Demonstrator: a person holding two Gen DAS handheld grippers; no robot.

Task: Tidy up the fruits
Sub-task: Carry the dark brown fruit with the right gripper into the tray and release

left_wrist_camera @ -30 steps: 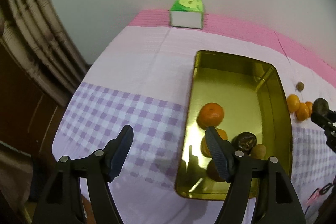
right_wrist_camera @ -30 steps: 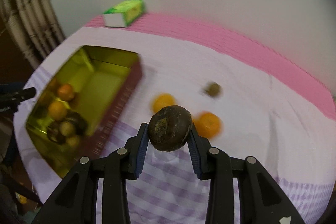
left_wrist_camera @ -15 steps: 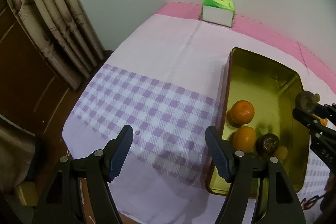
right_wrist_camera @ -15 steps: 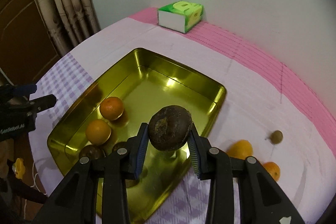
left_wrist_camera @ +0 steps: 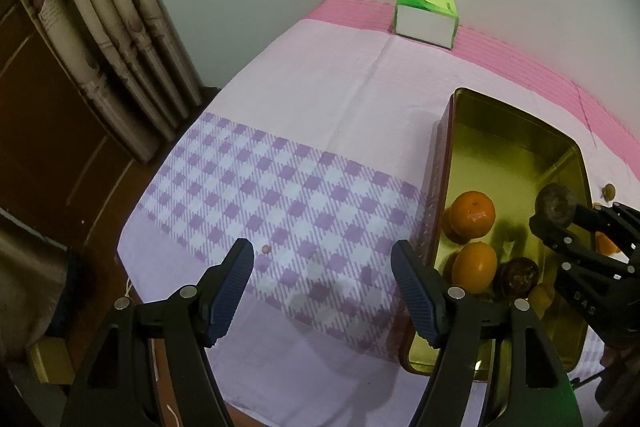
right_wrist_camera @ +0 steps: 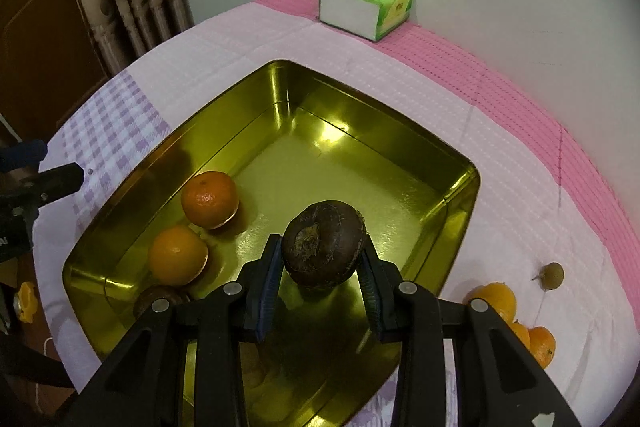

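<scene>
Fruits are going into the gold tin tray (right_wrist_camera: 460,187) on the table with the pink and purple cloth (left_wrist_camera: 320,99). Your right gripper (right_wrist_camera: 322,267) squeezes a dark brown round fruit (right_wrist_camera: 324,241) between its blue pads, and it hangs over the middle of the tray, above the bare shiny floor. That looks like a good spot, because the fruit would land inside the walls and not roll off the table. Two oranges (right_wrist_camera: 210,199) sit side by side near the tray's left wall, with another dark fruit (right_wrist_camera: 158,301) just below them, so like things seem to be kept close. Your left gripper (left_wrist_camera: 322,291) holds nothing; its jaws stand wide apart over the purple checks, just beside the tray, maybe to stay out of the way. More oranges (right_wrist_camera: 494,301) and a small brown fruit (right_wrist_camera: 554,275) wait on the cloth, outside the tray, so I think the job is not done. A green tissue box (right_wrist_camera: 366,7) sits far back by the wall.
</scene>
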